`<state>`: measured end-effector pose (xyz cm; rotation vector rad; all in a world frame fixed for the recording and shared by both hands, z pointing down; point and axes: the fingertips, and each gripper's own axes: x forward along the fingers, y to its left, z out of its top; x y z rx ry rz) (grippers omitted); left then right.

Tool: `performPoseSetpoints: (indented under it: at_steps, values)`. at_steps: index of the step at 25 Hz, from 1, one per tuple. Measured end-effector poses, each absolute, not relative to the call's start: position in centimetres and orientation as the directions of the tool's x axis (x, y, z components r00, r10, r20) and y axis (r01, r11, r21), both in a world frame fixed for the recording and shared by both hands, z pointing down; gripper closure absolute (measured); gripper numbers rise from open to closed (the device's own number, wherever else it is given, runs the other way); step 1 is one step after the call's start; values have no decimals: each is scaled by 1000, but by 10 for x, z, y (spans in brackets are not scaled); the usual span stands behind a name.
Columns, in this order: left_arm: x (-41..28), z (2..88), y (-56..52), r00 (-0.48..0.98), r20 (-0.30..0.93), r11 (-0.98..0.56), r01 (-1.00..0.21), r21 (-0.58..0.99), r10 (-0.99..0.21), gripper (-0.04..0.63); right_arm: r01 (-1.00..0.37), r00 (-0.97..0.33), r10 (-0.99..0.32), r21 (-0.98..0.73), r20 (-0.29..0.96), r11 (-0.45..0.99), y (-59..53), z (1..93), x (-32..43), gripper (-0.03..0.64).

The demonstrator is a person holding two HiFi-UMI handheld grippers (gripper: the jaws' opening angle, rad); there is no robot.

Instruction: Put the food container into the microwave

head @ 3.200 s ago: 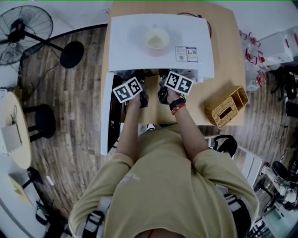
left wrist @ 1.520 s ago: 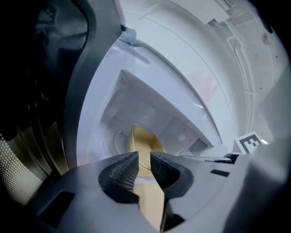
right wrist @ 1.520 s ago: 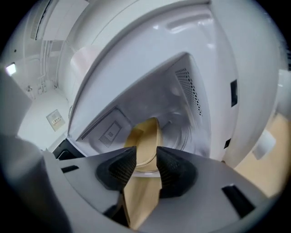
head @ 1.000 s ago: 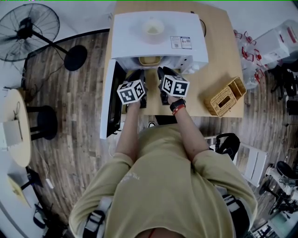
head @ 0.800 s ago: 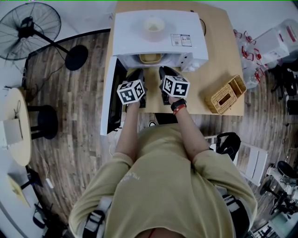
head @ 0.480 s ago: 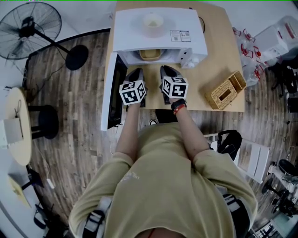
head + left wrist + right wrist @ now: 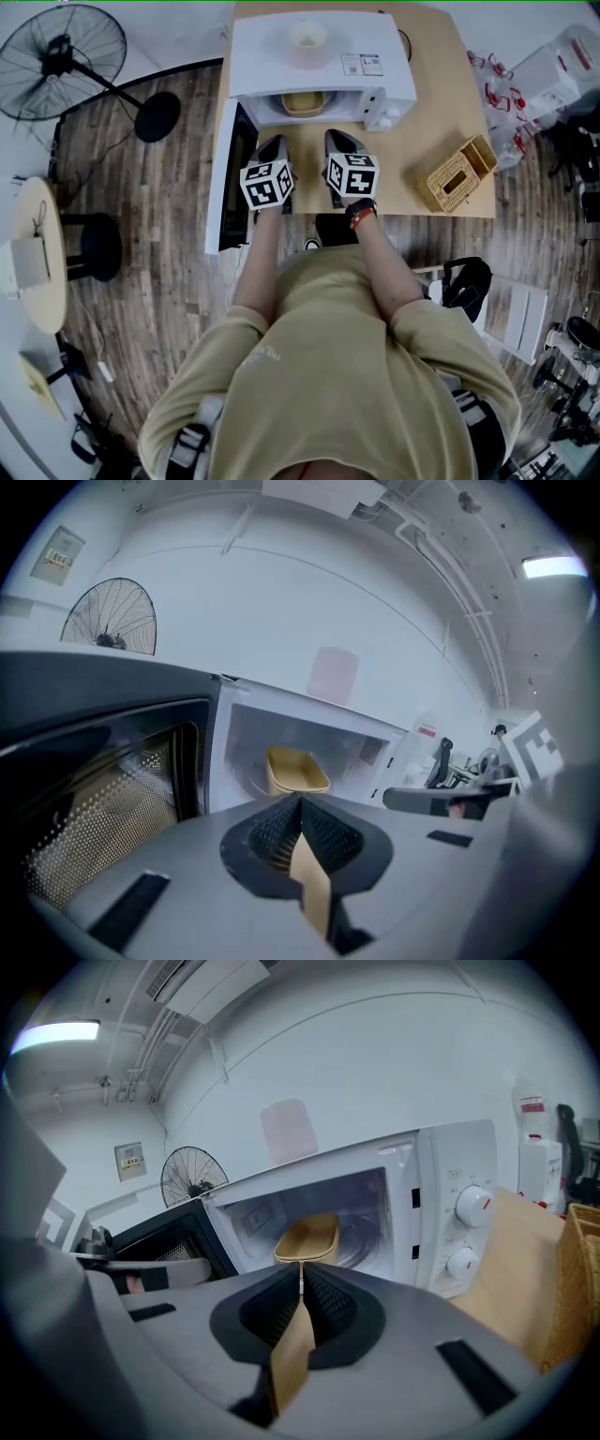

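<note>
A tan food container (image 7: 302,102) sits inside the open white microwave (image 7: 323,56), on its turntable; it also shows in the left gripper view (image 7: 295,771) and the right gripper view (image 7: 309,1237). Both grippers hover over the table in front of the cavity, clear of the container. My left gripper (image 7: 273,145) is shut with nothing in it, its jaws meeting in a line (image 7: 300,799). To its right, my right gripper (image 7: 339,141) is also shut and empty (image 7: 301,1283). The microwave door (image 7: 228,178) hangs open to the left.
A pale cup (image 7: 307,39) stands on top of the microwave. A wicker basket (image 7: 459,173) sits on the wooden table to the right. The microwave's knobs (image 7: 472,1206) are right of the cavity. A floor fan (image 7: 52,56) and a black stool (image 7: 94,246) stand at the left.
Both grippers have drawn back out of the microwave mouth toward the person. The container stays inside, now uncovered in the head view.
</note>
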<state>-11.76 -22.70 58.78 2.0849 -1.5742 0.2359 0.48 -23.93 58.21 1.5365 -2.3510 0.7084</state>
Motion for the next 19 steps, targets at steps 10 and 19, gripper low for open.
performPoseSetpoints:
  at_steps: [10,19]
  values:
    - [-106,585,-230,332,429,-222,-932,287,-840,574,-910,-409,-795,-258,448,323,-241,579,12,583]
    - [-102,593,-248,336,446,-217,-930,298,-830,574,-910,-411,-785,-252,463,328,-258,584,12,584]
